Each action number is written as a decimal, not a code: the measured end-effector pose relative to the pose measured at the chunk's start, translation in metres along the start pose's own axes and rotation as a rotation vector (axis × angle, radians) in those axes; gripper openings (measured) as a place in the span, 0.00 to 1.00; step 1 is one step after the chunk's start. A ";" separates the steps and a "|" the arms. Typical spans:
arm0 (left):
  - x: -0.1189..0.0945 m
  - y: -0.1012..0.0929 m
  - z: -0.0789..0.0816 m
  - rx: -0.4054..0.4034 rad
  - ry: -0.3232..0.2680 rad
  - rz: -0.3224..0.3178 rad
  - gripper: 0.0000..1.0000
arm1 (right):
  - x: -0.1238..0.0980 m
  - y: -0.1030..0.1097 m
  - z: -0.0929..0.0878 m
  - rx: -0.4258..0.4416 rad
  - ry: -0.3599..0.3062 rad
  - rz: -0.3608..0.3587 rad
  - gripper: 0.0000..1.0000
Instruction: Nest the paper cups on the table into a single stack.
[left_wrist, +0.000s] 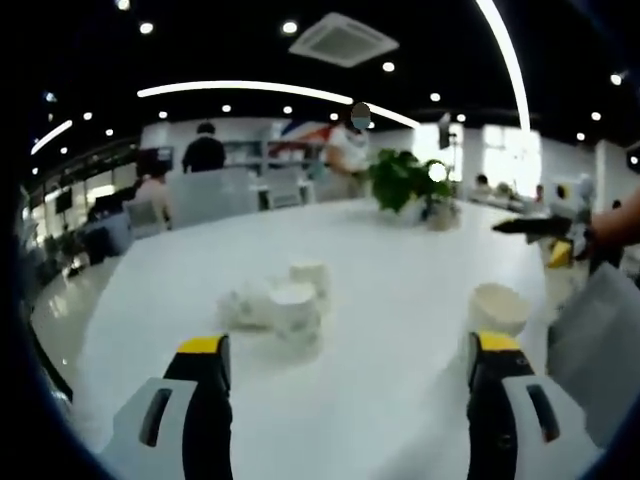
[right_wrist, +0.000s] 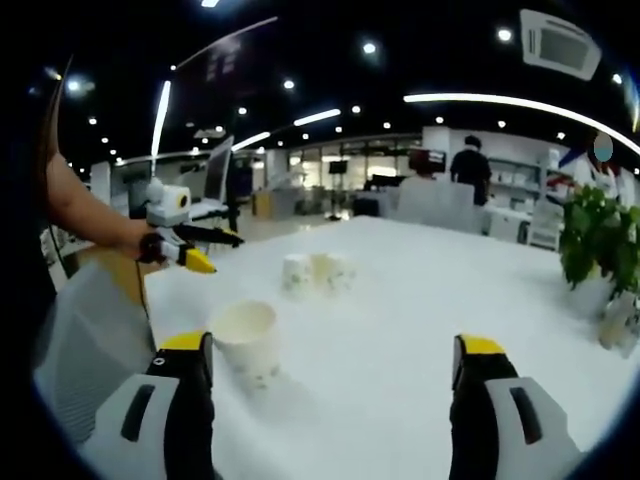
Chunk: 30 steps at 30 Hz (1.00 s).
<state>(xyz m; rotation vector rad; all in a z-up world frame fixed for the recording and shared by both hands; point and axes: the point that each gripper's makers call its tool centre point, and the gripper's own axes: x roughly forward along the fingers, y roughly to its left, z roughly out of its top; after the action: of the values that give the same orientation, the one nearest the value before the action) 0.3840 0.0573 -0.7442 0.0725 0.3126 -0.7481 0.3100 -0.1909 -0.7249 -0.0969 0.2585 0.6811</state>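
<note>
Several white paper cups lie in a loose cluster (left_wrist: 285, 300) on the white table (left_wrist: 380, 400), ahead of my left gripper (left_wrist: 350, 345), whose jaws stand wide apart with nothing between them. A single upright paper cup (left_wrist: 498, 307) stands off to the right, just beyond the right jaw tip. In the right gripper view that same cup (right_wrist: 247, 335) stands close to the left jaw of my right gripper (right_wrist: 332, 345), which is open and holds nothing. The cluster (right_wrist: 315, 272) lies farther back. The left gripper (right_wrist: 185, 248) hovers at the table's left edge, in a person's hand.
A potted green plant (left_wrist: 405, 180) (right_wrist: 598, 240) stands at the far side of the table. The right gripper (left_wrist: 540, 228) and a forearm (left_wrist: 615, 225) reach in from the right. A grey sheet-like surface (left_wrist: 600, 340) (right_wrist: 90, 340) lies beside the table edge. People and chairs are behind.
</note>
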 end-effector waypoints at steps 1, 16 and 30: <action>0.004 0.002 -0.002 0.006 0.009 0.004 0.98 | 0.000 -0.001 0.000 0.001 0.000 -0.002 1.00; 0.046 0.033 -0.007 0.013 0.039 0.017 0.99 | 0.002 -0.003 -0.012 0.005 0.041 0.067 1.00; 0.071 0.053 0.008 0.016 0.011 0.024 0.92 | 0.002 -0.011 -0.021 0.009 0.061 0.075 1.00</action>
<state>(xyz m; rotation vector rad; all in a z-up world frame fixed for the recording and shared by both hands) 0.4712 0.0478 -0.7607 0.0953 0.3158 -0.7263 0.3144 -0.2015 -0.7455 -0.1002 0.3244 0.7519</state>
